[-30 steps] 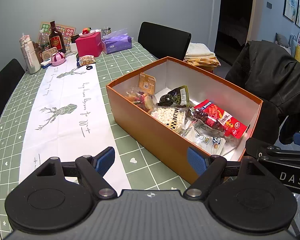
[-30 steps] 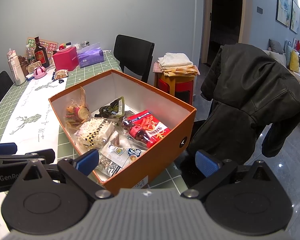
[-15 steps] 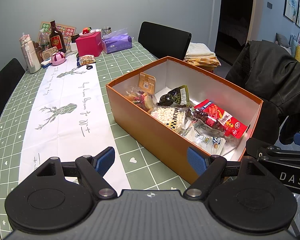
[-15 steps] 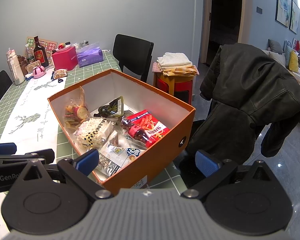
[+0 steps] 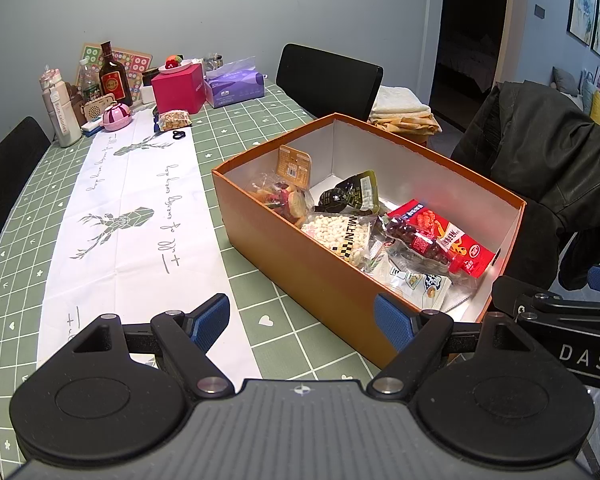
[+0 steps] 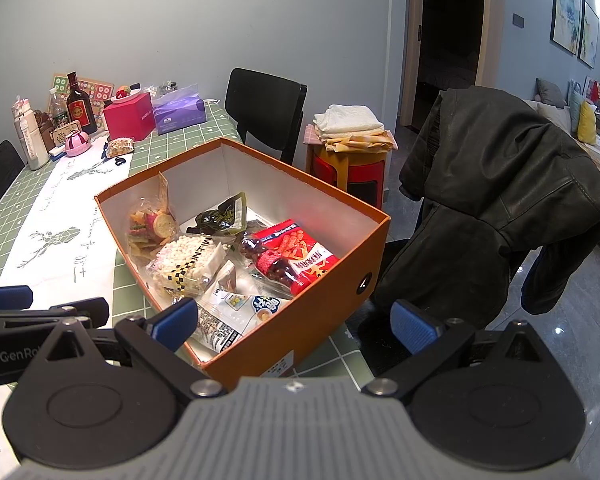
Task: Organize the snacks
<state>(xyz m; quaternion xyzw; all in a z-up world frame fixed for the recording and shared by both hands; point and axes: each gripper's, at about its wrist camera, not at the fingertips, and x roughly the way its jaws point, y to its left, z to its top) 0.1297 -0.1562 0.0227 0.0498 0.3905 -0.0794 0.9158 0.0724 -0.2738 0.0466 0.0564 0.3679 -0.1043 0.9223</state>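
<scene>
Far left on the green-checked table [image 5: 260, 152]: bottles, a pink box [image 5: 178, 87], a purple tissue pack [image 5: 234, 87] and one loose snack bag [image 5: 175, 119] on the white runner [image 5: 132, 216], well apart from the rest. Left gripper [image 5: 302, 320] hovers over the table by the near side of the orange box [image 5: 320, 272], fingers spread wide and holding nothing. The box holds the snacks — dried fruit chips [image 6: 150, 230], dark green pouch [image 6: 224, 216], puffed rice bag [image 6: 188, 260], red packet [image 6: 300, 254], white packet [image 6: 240, 306] — with the right gripper [image 6: 294, 320] at its near corner, fingers also released and empty; a black jacket [image 6: 496, 208] hangs on a chair at right.
</scene>
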